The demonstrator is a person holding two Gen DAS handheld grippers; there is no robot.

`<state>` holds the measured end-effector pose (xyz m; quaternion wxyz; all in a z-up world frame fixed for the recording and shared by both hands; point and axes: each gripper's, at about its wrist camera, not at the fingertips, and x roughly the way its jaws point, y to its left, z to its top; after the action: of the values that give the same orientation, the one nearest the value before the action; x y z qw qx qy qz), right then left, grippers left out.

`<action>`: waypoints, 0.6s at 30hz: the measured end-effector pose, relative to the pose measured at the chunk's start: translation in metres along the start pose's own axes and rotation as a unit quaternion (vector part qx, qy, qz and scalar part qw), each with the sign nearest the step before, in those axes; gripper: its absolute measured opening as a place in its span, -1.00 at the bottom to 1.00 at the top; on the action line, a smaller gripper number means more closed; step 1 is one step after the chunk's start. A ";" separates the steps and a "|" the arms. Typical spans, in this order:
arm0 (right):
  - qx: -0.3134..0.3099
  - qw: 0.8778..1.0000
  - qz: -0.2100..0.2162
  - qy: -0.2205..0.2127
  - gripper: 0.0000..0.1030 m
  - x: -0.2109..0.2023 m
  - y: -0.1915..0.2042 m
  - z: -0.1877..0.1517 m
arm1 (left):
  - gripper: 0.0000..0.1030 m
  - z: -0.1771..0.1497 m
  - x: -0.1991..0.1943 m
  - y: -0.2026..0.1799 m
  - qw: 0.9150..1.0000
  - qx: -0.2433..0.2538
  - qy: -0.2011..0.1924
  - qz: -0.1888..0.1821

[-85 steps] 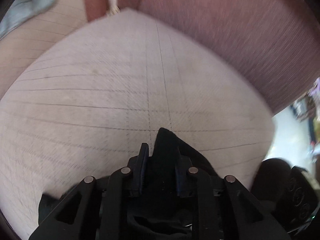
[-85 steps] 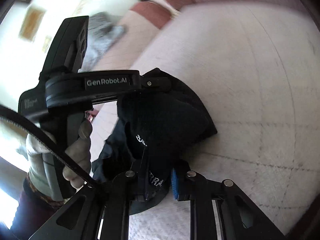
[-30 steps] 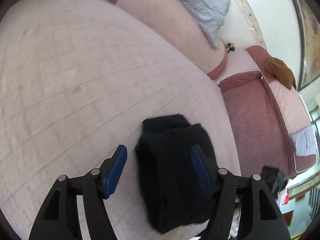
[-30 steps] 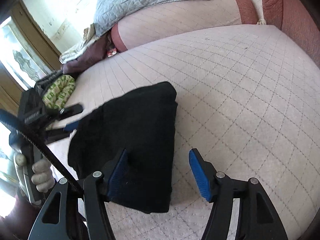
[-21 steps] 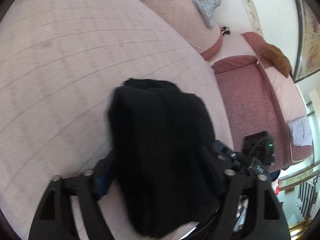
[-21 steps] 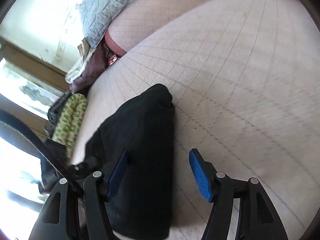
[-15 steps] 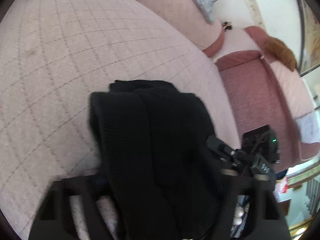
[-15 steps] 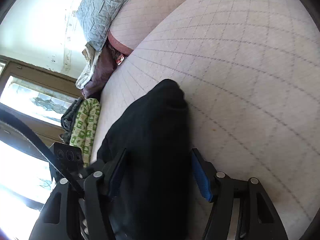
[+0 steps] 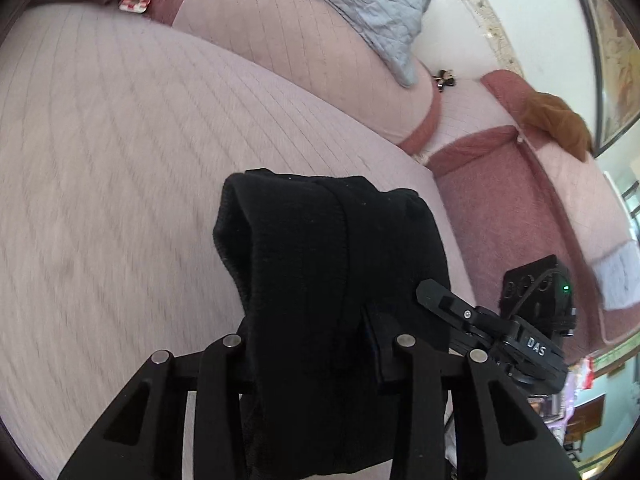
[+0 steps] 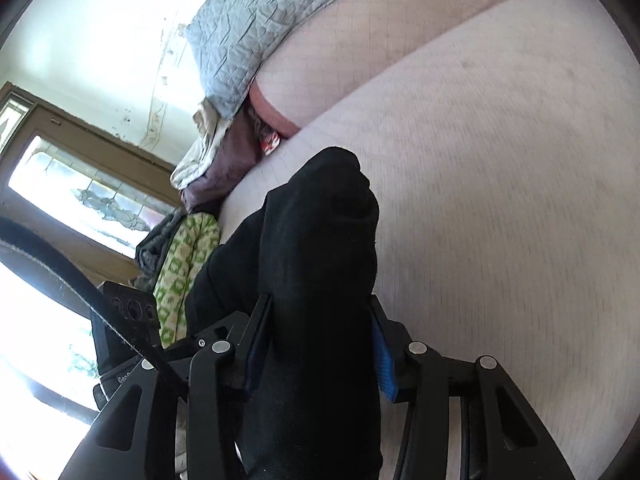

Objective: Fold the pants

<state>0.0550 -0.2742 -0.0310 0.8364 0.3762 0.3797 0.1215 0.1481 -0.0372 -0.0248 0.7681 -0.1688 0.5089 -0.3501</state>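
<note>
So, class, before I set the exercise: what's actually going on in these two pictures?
A person is working with two handheld grippers on a pair of black pants, already folded into a compact bundle. The left gripper and the right gripper each have their jaws closed on the bundle, from opposite sides. Below lies a pale quilted cushion of a pink sofa; whether the bundle is touching it or lifted clear is hard to tell.

Quilted pink bed (image 9: 120, 160), grey blanket (image 9: 360, 8)
</note>
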 end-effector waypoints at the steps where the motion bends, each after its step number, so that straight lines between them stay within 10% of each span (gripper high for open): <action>1: 0.003 1.000 -0.006 0.000 -0.05 0.006 -0.002 0.009 | -0.32 0.007 0.006 0.002 1.000 -0.002 0.002 0.003; 18: 0.016 0.997 -0.079 0.011 -0.03 0.080 -0.051 0.103 | -0.16 0.082 0.087 0.034 0.998 -0.015 0.038 0.053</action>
<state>0.1798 -0.3257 -0.0675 0.8329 0.3568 0.4196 0.0536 0.2548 -0.0830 -0.0683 0.7631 -0.1396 0.5513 -0.3069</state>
